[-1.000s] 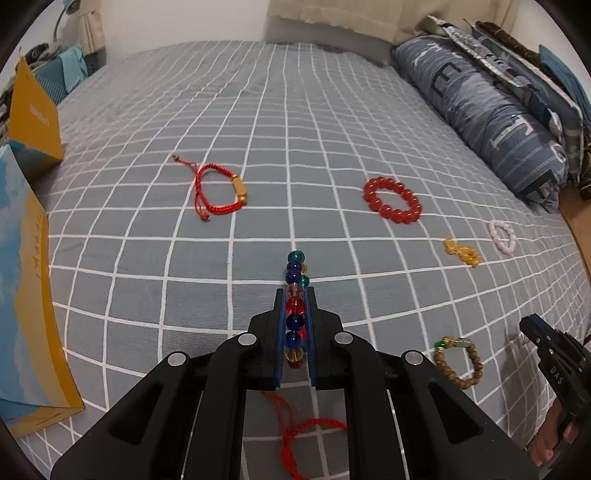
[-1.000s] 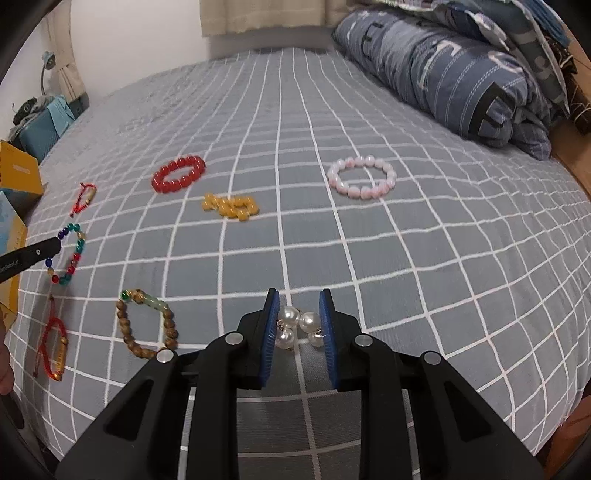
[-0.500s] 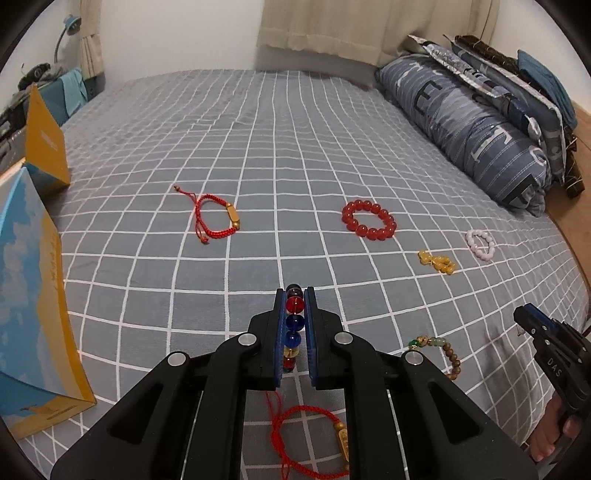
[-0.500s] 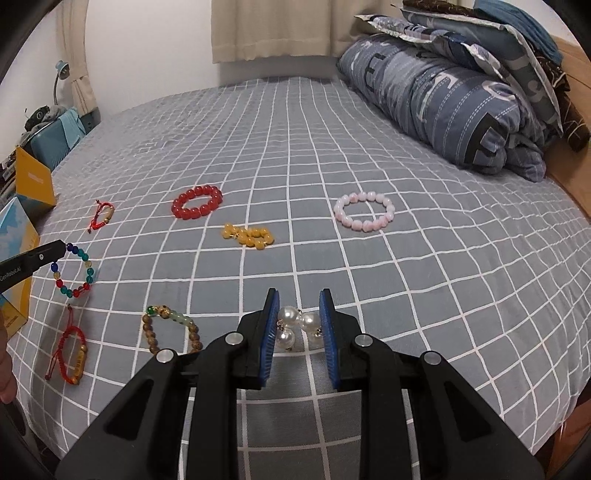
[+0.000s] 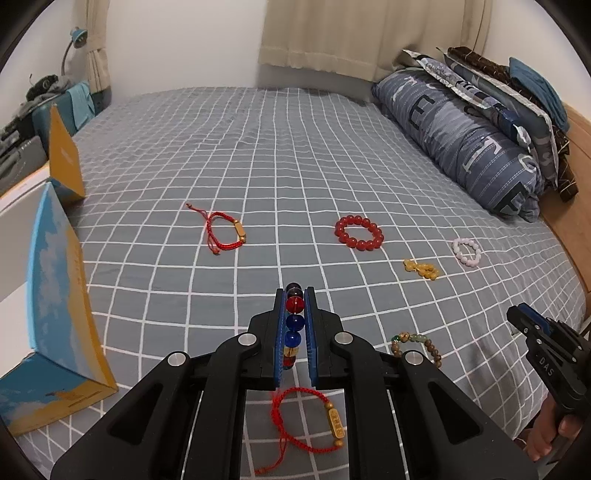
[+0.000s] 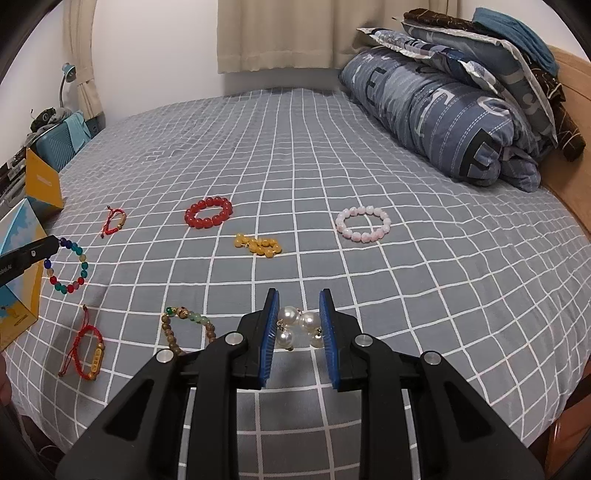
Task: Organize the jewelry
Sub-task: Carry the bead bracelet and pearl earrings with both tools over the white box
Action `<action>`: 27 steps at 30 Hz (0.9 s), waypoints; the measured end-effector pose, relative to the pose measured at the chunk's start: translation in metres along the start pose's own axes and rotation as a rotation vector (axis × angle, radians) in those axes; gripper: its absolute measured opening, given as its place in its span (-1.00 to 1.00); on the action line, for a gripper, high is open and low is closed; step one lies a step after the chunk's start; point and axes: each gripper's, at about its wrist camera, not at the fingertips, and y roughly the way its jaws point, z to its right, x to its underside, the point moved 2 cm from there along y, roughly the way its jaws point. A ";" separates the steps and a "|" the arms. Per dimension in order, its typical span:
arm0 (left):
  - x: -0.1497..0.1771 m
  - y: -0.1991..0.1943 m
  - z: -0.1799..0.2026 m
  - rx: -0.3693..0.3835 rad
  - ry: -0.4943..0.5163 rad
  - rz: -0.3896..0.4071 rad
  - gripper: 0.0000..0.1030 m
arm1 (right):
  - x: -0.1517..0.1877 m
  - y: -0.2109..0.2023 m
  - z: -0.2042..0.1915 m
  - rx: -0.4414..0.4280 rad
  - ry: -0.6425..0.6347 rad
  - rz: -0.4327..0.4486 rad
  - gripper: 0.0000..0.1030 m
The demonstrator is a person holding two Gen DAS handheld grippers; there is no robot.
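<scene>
Jewelry is already in both grips: the left gripper [image 5: 294, 325], nearly closed, pinches a multicoloured bead bracelet [image 5: 294, 321] strung along its fingers, above the bed [image 5: 258, 147]; the right gripper [image 6: 298, 332], narrowly parted, clamps pearl earrings [image 6: 299, 326]. The open box [image 5: 55, 295] lies left of the left gripper, the nearer one.

We look across a home bedroom: a bed [image 5: 295, 166] in gray checked sheets, folded quilt [image 5: 461, 140], drawn curtains [image 5: 351, 33], desk lamp [image 5: 75, 40].
</scene>
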 end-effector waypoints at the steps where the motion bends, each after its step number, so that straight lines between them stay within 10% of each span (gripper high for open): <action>1: 0.000 -0.003 0.000 -0.003 0.000 0.001 -0.82 | 0.000 -0.002 0.000 0.001 0.000 0.002 -0.58; 27: 0.007 -0.079 -0.007 -0.051 0.017 0.065 -0.82 | -0.007 -0.053 -0.017 -0.007 -0.014 0.047 -0.58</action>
